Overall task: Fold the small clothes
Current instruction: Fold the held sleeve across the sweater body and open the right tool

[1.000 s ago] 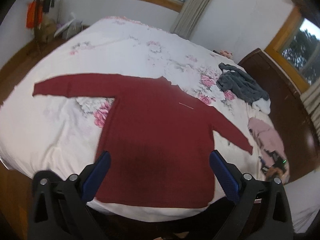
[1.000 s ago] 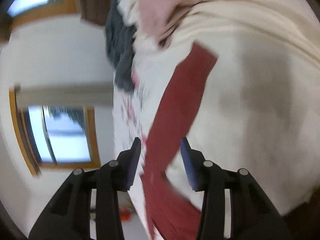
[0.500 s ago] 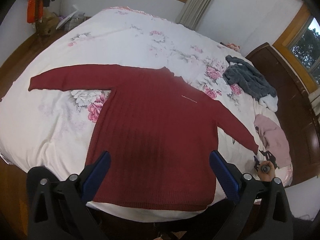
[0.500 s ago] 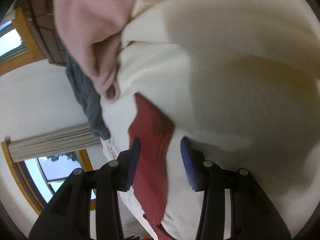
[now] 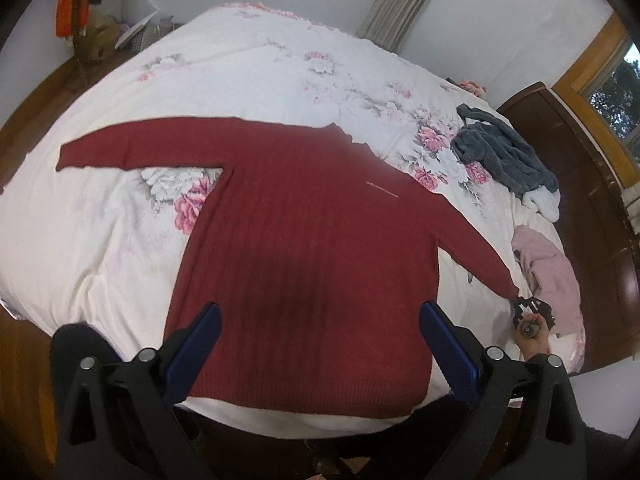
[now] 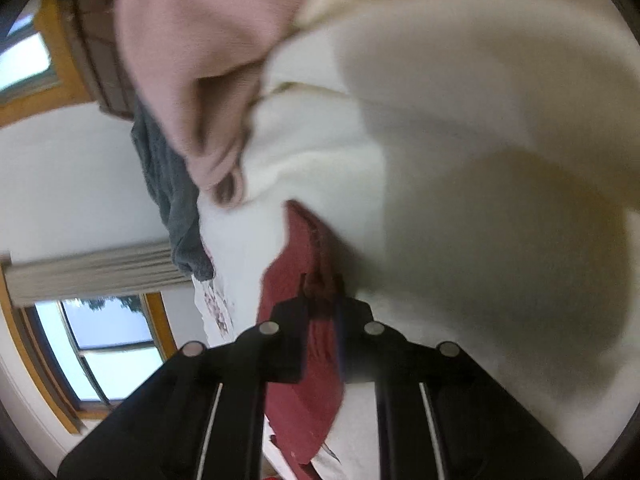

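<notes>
Red knit sweater (image 5: 304, 264) lies flat on the floral bedspread (image 5: 248, 68), hem toward the camera, collar away. Both sleeves are spread out, so its long axis runs left–right, sleeve tip to sleeve tip.

Key relation: the right sleeve cuff (image 6: 316, 248) sits right at the right gripper (image 6: 322, 280), whose jaws are pressed together on the cuff fabric (seen in the right wrist view; in the left wrist view the same gripper (image 5: 530, 310) sits at the sleeve tip near the bed's right edge). The sleeve runs from there up and left toward the body, so my read is the next move folds it inward across the chest.

Left gripper (image 5: 318, 344) hovers above the hem, jaws spread wide, holding nothing. It's nearer the hem and body, and well apart from the left sleeve cuff (image 5: 80, 156).

Counts:
- 1 red sweater, 2 sleeves, neither folded yet
- 1 grey fleece garment (image 5: 504, 156), crumpled, at the bed's right side
- 1 pink garment (image 5: 550, 276), just beside the gripped cuff
- 2 grippers

Risk: catching the pink garment on the swing.
</notes>
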`<state>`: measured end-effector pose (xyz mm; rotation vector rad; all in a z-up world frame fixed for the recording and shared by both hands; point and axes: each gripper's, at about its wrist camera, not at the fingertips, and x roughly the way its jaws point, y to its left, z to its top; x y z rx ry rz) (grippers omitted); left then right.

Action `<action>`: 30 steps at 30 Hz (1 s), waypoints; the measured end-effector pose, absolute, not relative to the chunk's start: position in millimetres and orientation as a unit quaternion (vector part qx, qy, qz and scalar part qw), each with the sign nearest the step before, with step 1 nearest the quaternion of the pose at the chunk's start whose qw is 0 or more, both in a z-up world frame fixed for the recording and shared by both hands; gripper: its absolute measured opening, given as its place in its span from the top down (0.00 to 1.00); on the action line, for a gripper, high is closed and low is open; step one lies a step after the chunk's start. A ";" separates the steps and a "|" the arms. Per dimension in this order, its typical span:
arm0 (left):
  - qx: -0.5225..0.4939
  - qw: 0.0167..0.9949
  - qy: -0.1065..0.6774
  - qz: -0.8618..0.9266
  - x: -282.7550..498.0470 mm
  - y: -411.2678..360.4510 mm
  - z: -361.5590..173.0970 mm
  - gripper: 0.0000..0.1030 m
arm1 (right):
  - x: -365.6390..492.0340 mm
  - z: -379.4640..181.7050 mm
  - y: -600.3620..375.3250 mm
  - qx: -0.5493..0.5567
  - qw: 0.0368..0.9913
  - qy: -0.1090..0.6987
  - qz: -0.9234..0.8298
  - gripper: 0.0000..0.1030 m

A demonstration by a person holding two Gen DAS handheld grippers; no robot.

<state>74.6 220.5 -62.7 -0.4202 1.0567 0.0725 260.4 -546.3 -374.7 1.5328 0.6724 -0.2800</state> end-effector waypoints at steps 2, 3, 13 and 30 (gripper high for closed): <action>-0.226 0.829 0.510 0.024 73.0 228.2 -66.7 0.04 | 265.9 -351.5 -543.4 0.651 0.686 0.302 -0.118 0.91; -0.240 0.825 0.512 0.018 72.1 231.1 -68.3 0.04 | 268.3 -338.6 -541.1 0.637 0.700 0.303 -0.115 0.91; -0.316 0.814 0.488 -0.014 64.3 265.0 -69.2 0.04 | 304.9 -176.5 -457.1 0.424 0.847 0.316 -0.061 0.91; -0.400 0.773 0.487 -0.075 92.0 303.3 -111.7 0.04 | 378.8 -125.5 -186.9 0.194 0.907 0.366 0.076 0.91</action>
